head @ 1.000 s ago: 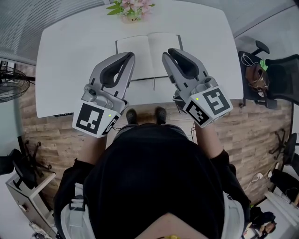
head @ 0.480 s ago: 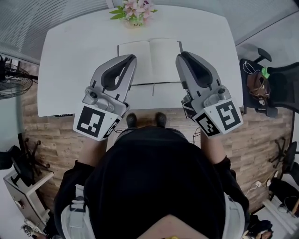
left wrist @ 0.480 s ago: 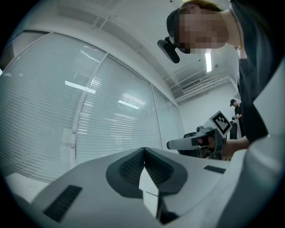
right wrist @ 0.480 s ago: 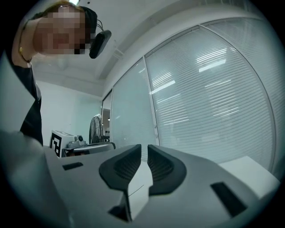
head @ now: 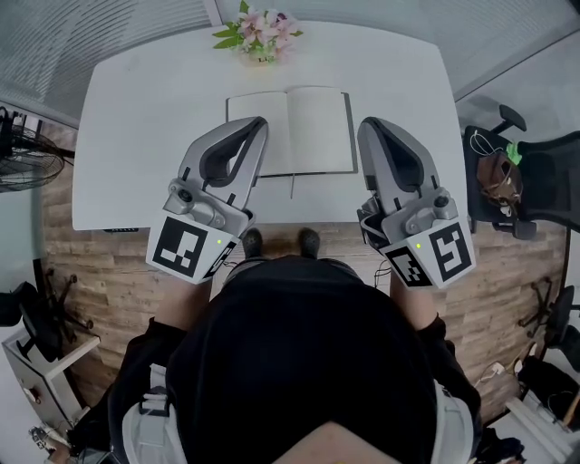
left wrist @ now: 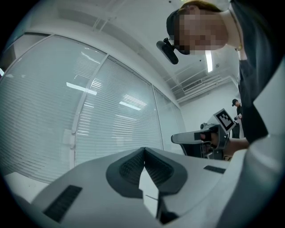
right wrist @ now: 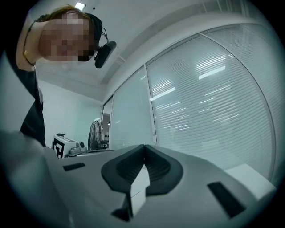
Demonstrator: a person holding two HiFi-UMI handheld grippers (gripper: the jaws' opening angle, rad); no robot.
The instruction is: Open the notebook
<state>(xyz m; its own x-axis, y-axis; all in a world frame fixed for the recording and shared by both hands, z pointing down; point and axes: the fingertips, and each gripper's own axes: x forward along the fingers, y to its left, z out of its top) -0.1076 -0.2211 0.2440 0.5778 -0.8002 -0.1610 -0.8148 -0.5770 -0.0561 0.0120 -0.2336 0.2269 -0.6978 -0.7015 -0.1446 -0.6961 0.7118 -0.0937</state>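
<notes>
A notebook (head: 301,127) lies open flat on a white table (head: 145,109), with flowers (head: 258,23) at the far edge. The left gripper (head: 257,124) hangs over its near left corner, jaws together; the right gripper (head: 366,125), just beside its right edge, has just closed its jaws on nothing

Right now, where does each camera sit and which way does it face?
Head view: on the person's head, facing steeply down at the open notebook on the white table; torso, forearms, shoes show.
Left gripper view: on the left gripper, along its shut fingers toward window blinds; the person looms above.
Right gripper view: on the right gripper, fingers just closed on nothing, facing blinds; person above.
Shared: each gripper view catches the other gripper.
</notes>
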